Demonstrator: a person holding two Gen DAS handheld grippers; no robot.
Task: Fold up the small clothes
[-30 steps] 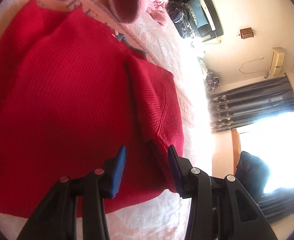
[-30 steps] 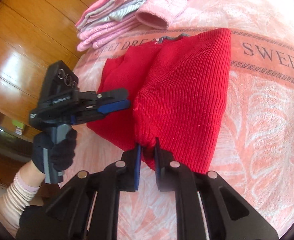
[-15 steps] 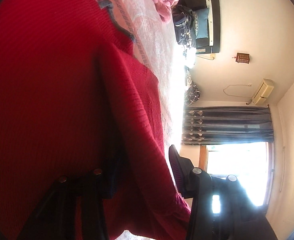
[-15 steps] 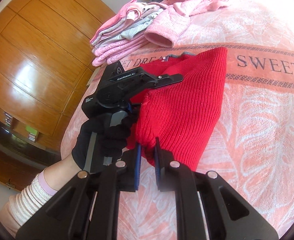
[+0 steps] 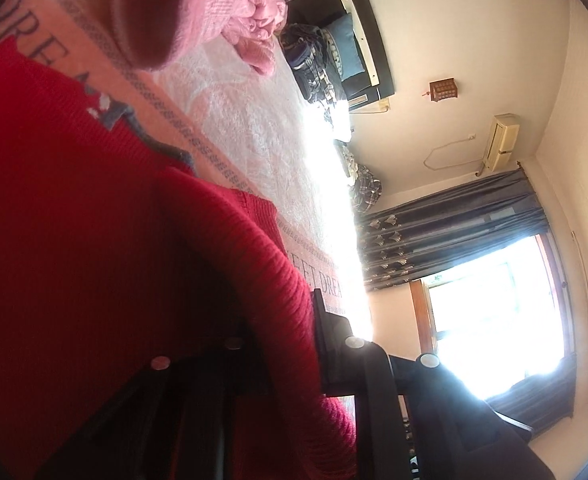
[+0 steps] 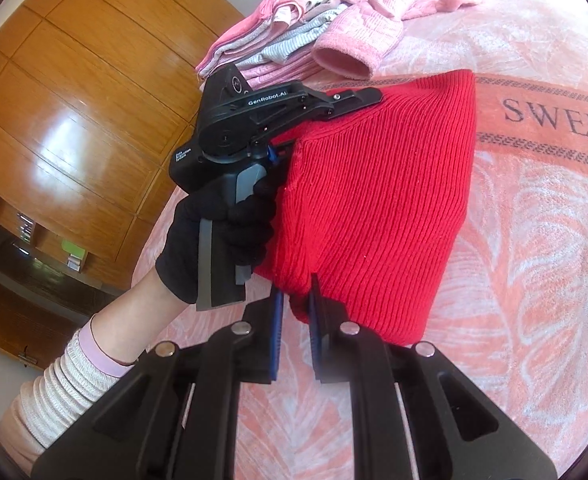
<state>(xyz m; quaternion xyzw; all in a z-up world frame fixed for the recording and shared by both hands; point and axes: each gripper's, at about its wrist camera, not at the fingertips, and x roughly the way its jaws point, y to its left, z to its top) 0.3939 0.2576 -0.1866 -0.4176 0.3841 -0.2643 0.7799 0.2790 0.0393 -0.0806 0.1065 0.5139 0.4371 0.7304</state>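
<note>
sweater (image 6: 378, 200) hem is clamped in your right gripper (image 6: 294, 320), its side fold in your left gripper (image 5: 281, 320), with bare blanket (image 6: 534, 280) to its right.

Daylight from the window (image 5: 498, 312) blows out to glare across the bedspread (image 5: 253, 128); fisheye edges curve and darken.

sweater (image 6: 378, 200) on bedspread (image 6: 534, 280), clothes pile (image 6: 277, 40) behind
</note>
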